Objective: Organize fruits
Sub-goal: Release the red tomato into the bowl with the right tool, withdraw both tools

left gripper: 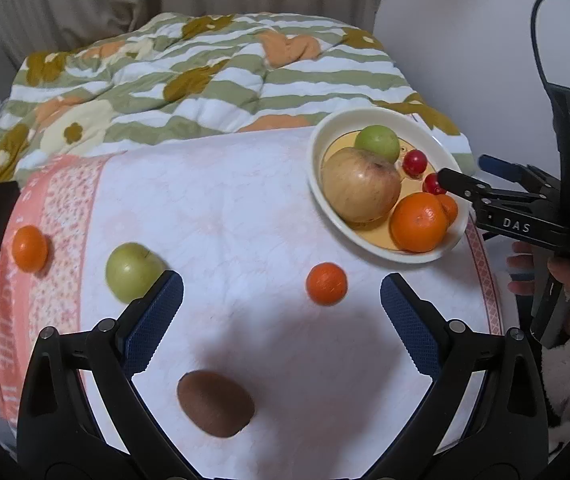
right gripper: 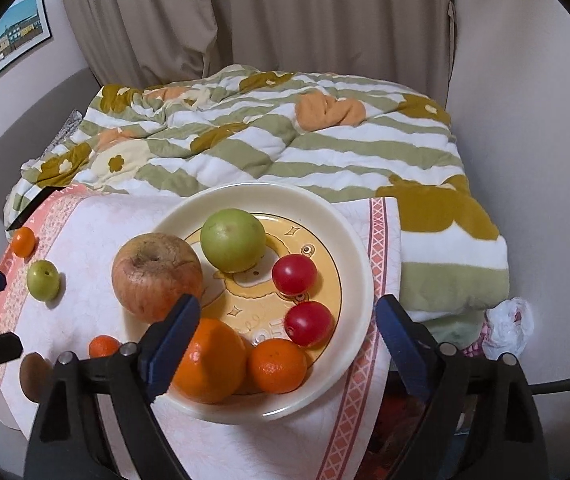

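Observation:
A cream plate at the table's right holds a large brownish apple, a green apple, two red tomatoes, a big orange and a small orange. Loose on the cloth lie a kiwi, a small orange, a green apple and another orange. My left gripper is open and empty above the cloth. My right gripper is open and empty over the plate's near edge.
A pink-and-white cloth covers the small table. A striped flowered quilt lies behind it. A wall is at the right, curtains at the back. A white plastic bag lies low at the right.

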The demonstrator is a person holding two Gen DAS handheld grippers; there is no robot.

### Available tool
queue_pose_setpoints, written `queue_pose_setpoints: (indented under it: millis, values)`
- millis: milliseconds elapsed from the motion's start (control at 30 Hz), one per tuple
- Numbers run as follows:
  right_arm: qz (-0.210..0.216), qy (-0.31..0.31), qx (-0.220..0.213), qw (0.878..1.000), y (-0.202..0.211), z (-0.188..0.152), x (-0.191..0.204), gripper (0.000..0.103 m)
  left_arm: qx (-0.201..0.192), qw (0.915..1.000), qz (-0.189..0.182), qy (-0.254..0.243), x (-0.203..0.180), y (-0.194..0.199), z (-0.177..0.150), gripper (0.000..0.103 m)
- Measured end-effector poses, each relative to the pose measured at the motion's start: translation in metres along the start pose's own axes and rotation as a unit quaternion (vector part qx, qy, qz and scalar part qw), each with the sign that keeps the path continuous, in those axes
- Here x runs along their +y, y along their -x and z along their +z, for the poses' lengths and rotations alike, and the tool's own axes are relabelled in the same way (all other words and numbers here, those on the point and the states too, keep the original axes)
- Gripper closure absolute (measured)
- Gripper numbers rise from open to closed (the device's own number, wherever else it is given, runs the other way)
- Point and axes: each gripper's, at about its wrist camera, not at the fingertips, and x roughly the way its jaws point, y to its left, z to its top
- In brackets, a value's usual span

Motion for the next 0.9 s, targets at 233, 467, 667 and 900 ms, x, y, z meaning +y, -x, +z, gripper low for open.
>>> queue_pose_setpoints:
  millis: [233, 467, 667, 900]
  values:
    - [0.003, -0.010, -0.007, 1.000, 0.015, -0.001, -0.002, 0.004, -0.012, 0.9997, 0.022, 0.006, 0.013, 0.025, -0.005, 0.000]
    - [-0.002, 0.010, -0.020, 1.000, 0.051, 0.002, 0.014, 0.004, -0.036, 0.9983, 0.035, 0.030, 0.044, 0.059, -0.011, 0.000]
    - [-0.027, 0.006, -0.023, 0.999, 0.081, 0.004, 0.039, 0.004, -0.056, 0.9958, 0.055, 0.047, 0.087, 0.085, -0.022, 0.000]
    - [-0.019, -0.043, -0.034, 0.998, 0.108, 0.002, 0.076, 0.004, -0.071, 0.9950, 0.052, 0.047, 0.143, 0.104, -0.035, 0.000]
